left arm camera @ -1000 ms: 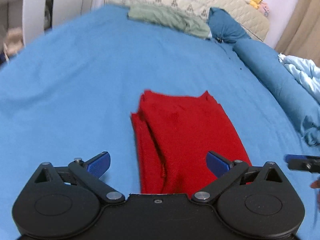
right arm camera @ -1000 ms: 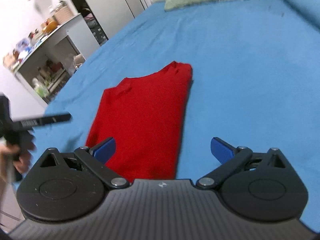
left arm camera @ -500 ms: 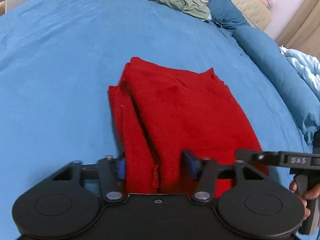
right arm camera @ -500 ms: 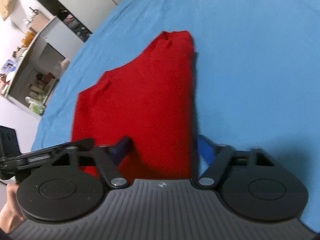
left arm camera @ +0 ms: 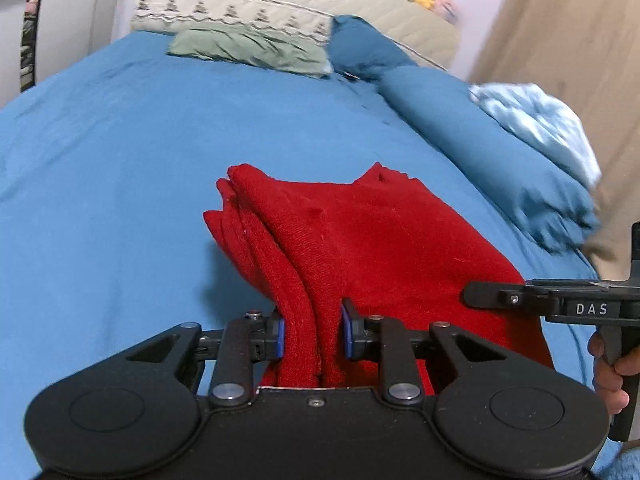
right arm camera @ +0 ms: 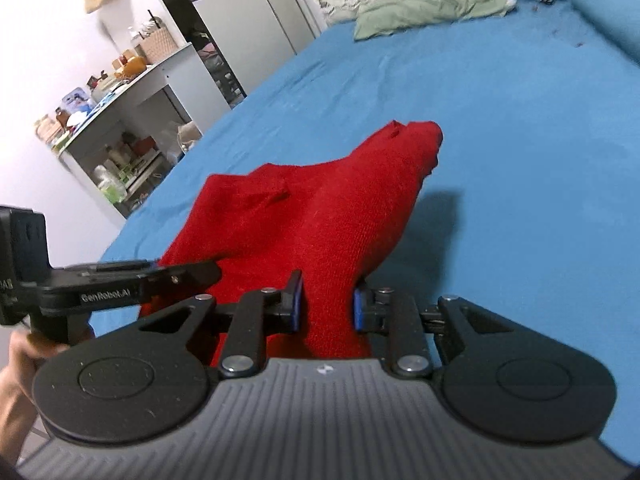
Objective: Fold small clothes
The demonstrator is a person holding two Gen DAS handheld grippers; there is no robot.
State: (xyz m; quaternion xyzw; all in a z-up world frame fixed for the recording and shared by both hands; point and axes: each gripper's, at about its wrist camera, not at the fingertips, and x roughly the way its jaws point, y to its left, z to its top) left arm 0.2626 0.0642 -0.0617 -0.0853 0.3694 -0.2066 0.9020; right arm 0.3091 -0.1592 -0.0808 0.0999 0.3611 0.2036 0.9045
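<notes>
Red knitted garment (left arm camera: 384,240), folded into a long stack of layers, on the blue bed sheet (left arm camera: 120,184), near end lifted off the sheet, far end pointing toward the pillows. Left hand-held gripper (left arm camera: 312,334), jaws closing, blue pads (left arm camera: 281,338) pinching the bunched left near edge of the red garment. Right hand-held gripper (right arm camera: 328,306), jaws closing too, blue pads (right arm camera: 297,306) pressed on the right near edge, knit bunched between them. Both hand-held grippers close together, side by side at the near end. Shadow on the sheet under the raised cloth. Far off: crumpled green pillow (left arm camera: 248,50) against a cream quilted headboard (left arm camera: 280,4); rolled blue duvet (left arm camera: 488,152) along the right; pale blue blanket (left arm camera: 536,120) beyond it. Cluttered white shelf unit (right arm camera: 120,128) at the left of the bed.
</notes>
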